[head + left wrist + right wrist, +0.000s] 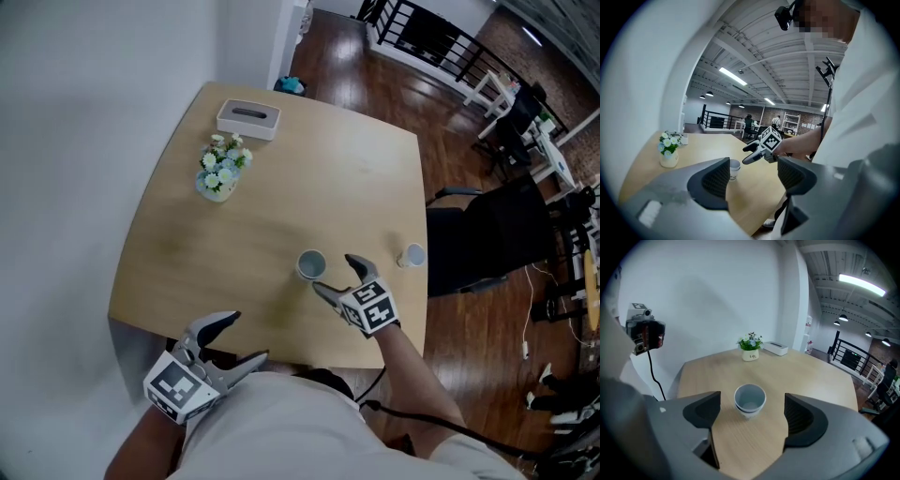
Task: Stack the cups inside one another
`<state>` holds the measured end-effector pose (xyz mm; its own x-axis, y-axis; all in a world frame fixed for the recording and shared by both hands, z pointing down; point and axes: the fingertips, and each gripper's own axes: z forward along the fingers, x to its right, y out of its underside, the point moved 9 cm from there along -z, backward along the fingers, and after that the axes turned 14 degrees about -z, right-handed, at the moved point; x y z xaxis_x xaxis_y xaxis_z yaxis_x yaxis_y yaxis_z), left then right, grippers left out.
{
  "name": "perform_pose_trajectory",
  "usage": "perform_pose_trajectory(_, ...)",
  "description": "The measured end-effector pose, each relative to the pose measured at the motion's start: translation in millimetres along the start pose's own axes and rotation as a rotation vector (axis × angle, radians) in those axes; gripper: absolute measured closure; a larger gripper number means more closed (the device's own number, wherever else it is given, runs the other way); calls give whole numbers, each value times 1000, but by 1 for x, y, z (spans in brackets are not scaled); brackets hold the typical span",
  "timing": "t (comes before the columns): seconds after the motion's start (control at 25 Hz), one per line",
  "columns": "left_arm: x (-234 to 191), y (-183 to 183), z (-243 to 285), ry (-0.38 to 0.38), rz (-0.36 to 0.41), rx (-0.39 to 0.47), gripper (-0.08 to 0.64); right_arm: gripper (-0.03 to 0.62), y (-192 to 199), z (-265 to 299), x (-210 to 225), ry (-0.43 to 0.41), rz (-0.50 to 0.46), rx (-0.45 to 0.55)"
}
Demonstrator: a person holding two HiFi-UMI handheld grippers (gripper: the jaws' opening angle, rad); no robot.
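A white cup (310, 265) stands near the table's front edge, and in the right gripper view this cup (750, 401) shows a double rim, as if one sits inside another. My right gripper (336, 274) is open just short of it, the cup ahead of its spread jaws (751, 416). A second small cup (412, 255) stands alone by the table's right edge. My left gripper (246, 337) hangs open and empty off the table's front edge, near my body. From the left gripper view (753, 180) the cup (734, 168) and the right gripper (752, 152) are visible beyond its jaws.
On the wooden table (281, 187), a vase of flowers (221, 171) and a white box (248, 118) sit at the far left corner. A black chair (478, 239) stands close to the table's right side. A white wall runs along the left.
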<state>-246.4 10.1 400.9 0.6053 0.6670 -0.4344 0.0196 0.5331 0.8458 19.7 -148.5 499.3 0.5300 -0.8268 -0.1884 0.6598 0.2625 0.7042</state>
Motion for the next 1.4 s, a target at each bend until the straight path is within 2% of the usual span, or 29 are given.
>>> perform_pose_trajectory(0.16,21,-6,36,27,45,-17,227,172,32,-40,18,51,30,-4)
perform_pose_trajectory(0.4,69,-18,105,100,36,-24,224,172,105,-105,68,142,74,-45)
perform_pose_trajectory(0.56,99,-19,145,100,35,-12,224,172,151,-130,112,199,106,-70)
perform_pose_trajectory(0.72,131,-13,173,60,30,-21,224,172,188,-133,154,213,118,-87)
perform_pose_trajectory(0.88,154,-1,184,-37,-1,-16,224,170,209,-114,185,174,111,-80)
perform_pose_trajectory(1.12,173,9,181,-172,-54,7,224,167,220,-68,213,101,119,-101)
perform_pose_trajectory(1.4,173,3,170,-234,-66,43,224,168,217,-50,217,79,107,-110)
